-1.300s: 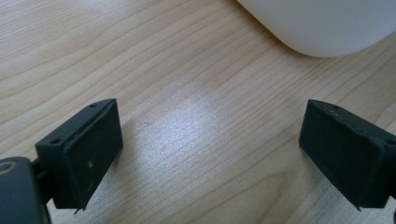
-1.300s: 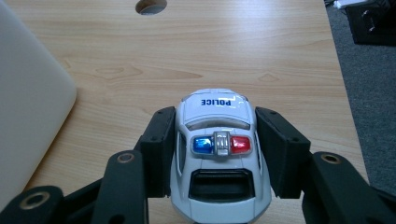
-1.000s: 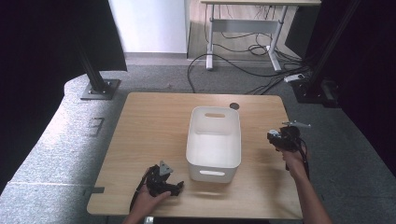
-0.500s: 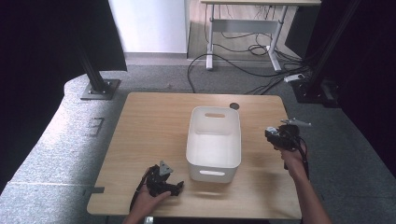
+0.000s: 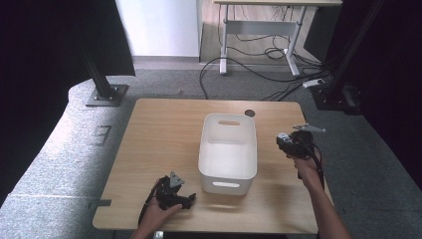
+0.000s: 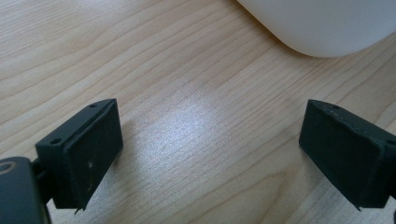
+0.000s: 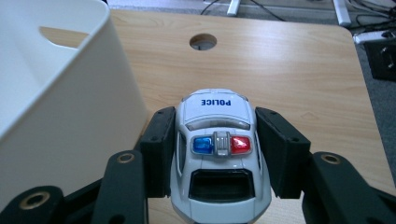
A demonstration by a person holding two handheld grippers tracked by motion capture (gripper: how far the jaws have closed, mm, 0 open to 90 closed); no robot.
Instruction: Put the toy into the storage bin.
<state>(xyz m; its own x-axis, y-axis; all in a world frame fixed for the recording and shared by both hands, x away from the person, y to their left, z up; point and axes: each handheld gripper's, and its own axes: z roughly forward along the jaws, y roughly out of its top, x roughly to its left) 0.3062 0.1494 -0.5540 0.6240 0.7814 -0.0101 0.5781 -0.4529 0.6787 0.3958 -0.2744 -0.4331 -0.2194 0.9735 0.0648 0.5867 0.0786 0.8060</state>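
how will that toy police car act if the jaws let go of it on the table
The toy police car looks hard and glossy, so it may slip against the right gripper pads. Being a car, it probably has wheels and would likely roll on the smooth table.

The left gripper [image 6: 210,154] hovers low over the wooden counter [image 6: 177,93], its black jaws spread wide apart, short of the white bin's [image 6: 322,23] rounded corner.

Bright, even light — soft glare on the table [image 6: 187,130], dark edges.
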